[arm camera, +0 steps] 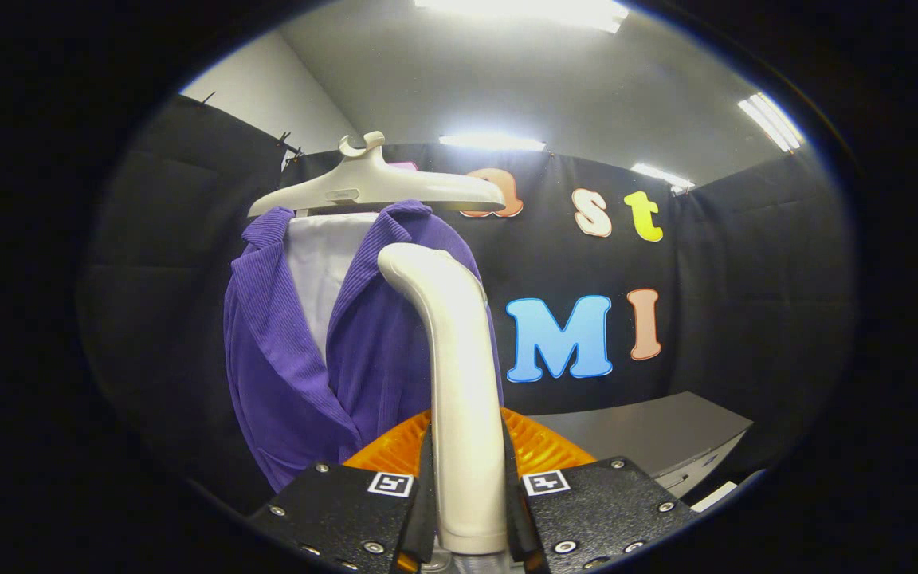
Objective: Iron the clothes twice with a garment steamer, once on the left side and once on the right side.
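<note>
A purple corduroy jacket hangs on a white hanger, open at the front over a white board. My gripper is shut on the white handle of the garment steamer, both fingers pressing its sides. The steamer stands upright from between my fingers, and its curved head points toward the jacket's right front panel, near the lapel. Whether the head touches the cloth I cannot tell.
An orange ribbed piece sits just behind the steamer handle, beyond my fingers. A grey box-like surface stands to the right, below the booth wall. Ceiling lights shine overhead.
</note>
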The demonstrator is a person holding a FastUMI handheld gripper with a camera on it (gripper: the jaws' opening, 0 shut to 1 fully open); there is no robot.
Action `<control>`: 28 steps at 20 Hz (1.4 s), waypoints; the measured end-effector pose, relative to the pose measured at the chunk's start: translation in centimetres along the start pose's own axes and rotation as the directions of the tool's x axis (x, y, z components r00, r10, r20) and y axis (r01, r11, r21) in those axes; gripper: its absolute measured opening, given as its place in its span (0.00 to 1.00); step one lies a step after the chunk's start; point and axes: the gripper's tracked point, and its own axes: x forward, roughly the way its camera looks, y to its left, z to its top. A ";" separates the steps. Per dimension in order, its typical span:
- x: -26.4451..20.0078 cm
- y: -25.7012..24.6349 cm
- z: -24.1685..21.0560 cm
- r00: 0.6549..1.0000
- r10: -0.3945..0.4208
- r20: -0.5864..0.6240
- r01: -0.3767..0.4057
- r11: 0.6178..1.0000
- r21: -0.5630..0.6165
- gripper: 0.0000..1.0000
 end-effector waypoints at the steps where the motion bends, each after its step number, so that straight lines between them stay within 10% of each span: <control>1: 0.0 0.1 -0.4 1.000 -0.003 -0.003 0.003 1.000 -0.007 0.35; 28: -3.5 -1.3 -21.0 0.959 -0.024 -0.282 -0.033 0.980 -0.195 0.36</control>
